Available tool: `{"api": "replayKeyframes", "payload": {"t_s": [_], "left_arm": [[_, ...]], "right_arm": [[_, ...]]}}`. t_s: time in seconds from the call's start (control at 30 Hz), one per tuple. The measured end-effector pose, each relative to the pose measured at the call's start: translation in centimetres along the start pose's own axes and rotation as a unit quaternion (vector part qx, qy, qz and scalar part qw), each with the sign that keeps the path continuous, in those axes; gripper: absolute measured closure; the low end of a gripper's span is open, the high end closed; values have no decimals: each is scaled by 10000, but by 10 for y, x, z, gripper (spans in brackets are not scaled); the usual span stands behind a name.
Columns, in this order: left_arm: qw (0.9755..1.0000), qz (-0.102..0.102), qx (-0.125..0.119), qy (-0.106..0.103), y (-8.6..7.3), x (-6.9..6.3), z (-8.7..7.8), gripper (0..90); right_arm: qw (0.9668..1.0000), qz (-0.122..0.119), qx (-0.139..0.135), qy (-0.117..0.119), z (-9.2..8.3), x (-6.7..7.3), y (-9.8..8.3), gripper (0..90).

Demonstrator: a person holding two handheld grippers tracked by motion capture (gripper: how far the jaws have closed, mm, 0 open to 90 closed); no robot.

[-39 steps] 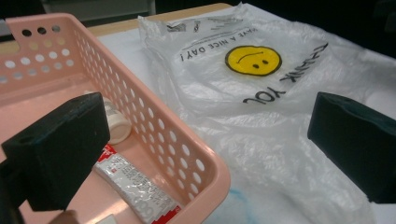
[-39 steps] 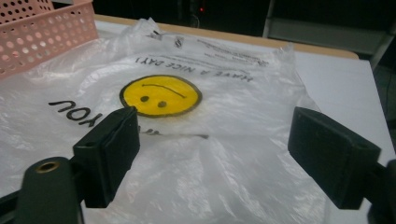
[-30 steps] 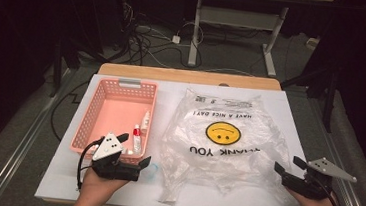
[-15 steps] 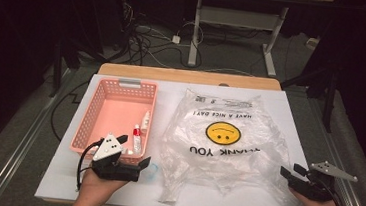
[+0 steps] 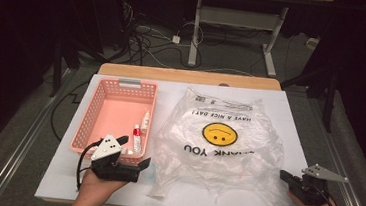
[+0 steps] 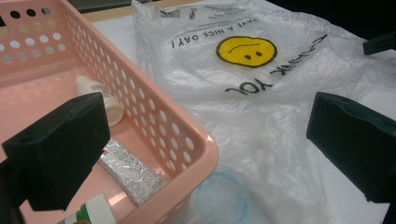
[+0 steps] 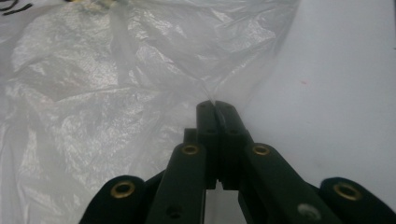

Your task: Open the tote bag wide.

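Right gripper view: the right tool (image 7: 215,105) has its jaws pressed together on a thin edge of the clear plastic bag (image 7: 107,79). From the high view, the left tool (image 5: 134,154) stands wide apart at the near corner of the pink basket (image 5: 101,107), gripping nothing. The crumpled bag, printed with a yellow smiley, lies spread on the white tabletop (image 5: 295,118) beside the basket.

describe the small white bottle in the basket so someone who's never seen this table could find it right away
Find the pink basket on the table's left side. The white bottle lies inside by its right wall, pointing away from the person. The tube beside it has red on it; the bottle is plain white.
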State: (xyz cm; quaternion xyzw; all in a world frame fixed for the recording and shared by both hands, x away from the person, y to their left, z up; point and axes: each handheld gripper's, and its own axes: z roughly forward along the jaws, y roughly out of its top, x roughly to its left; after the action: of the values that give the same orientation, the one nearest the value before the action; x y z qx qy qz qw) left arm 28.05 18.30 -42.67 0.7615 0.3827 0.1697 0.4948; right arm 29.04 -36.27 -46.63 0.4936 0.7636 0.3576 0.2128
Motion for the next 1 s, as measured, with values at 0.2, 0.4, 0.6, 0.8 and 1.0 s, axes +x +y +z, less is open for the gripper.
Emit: {"api": "replayKeyframes", "payload": {"t_s": [0.2, 0.4, 0.6, 0.8, 1.0], "left_arm": [[10000, 61, 49, 44, 4, 3, 1, 0], [10000, 41, 57, 59, 4, 6, 1, 0], [9996, 169, 220, 72, 4, 4, 2, 0], [9999, 99, 70, -84, 4, 4, -1, 0], [9999, 118, 77, -76, 4, 5, -1, 0]], "right_arm": [[9992, -283, 19, 292, -3, 24, 0, 900], [9978, -405, 89, 511, -2, 42, -1, 896], [9978, -293, -319, 508, -15, 33, 5, 720], [9970, -168, -712, 237, -19, 16, 23, 628], [9969, -35, -782, -10, 8, -6, 55, 584]]}}
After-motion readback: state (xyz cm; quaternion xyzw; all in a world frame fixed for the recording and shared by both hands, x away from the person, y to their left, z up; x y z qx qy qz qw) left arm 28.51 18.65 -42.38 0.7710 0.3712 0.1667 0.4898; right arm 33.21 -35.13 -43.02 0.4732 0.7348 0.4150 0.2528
